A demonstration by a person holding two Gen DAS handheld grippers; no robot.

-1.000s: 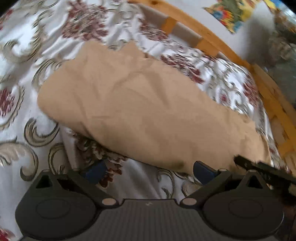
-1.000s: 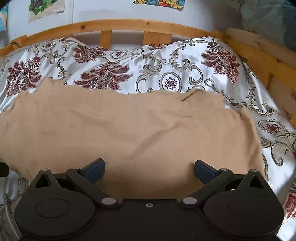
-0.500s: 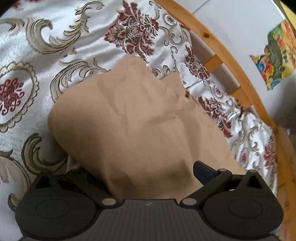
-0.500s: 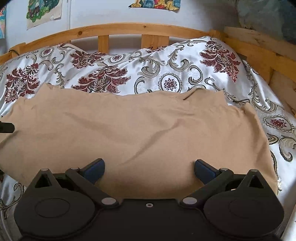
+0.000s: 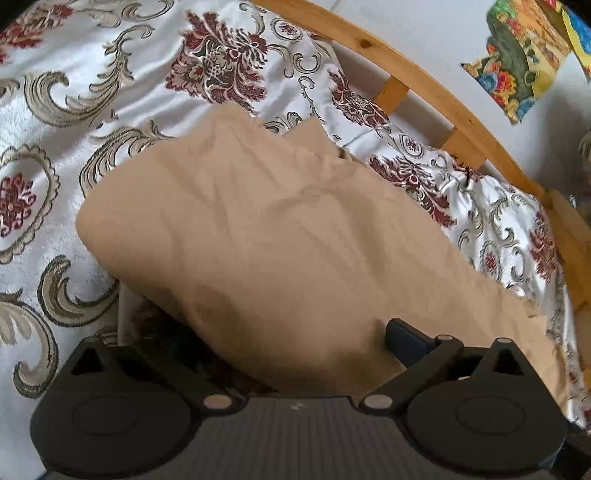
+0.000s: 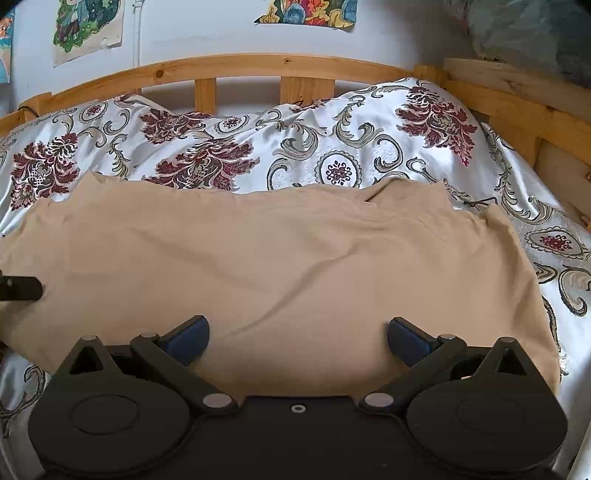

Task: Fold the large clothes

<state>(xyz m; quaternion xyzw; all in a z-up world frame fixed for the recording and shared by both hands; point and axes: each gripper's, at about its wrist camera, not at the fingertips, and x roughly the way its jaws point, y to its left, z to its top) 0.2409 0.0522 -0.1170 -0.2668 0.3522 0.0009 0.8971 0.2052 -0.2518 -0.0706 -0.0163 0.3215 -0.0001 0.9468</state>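
Note:
A large tan garment (image 6: 280, 266) lies spread across the bed, folded into a wide band. It also fills the middle of the left wrist view (image 5: 280, 251). My left gripper (image 5: 295, 343) is open at the garment's left end; the near edge of the cloth lies between its jaws, its left finger is hidden under the cloth and its right finger (image 5: 406, 339) rests on top. My right gripper (image 6: 297, 338) is open and empty, low over the garment's near edge. The left gripper's finger shows at the left edge of the right wrist view (image 6: 20, 288).
The bed has a white satin cover (image 6: 332, 147) with red and grey floral print. A wooden headboard (image 6: 236, 66) runs along the far side, with a wooden side rail (image 6: 517, 107) at the right. Posters (image 6: 86, 26) hang on the wall.
My left gripper has swung left and moved in onto the garment's left end, so the cloth edge now lies between its jaws. My right gripper has moved slightly back; the garment lies still.

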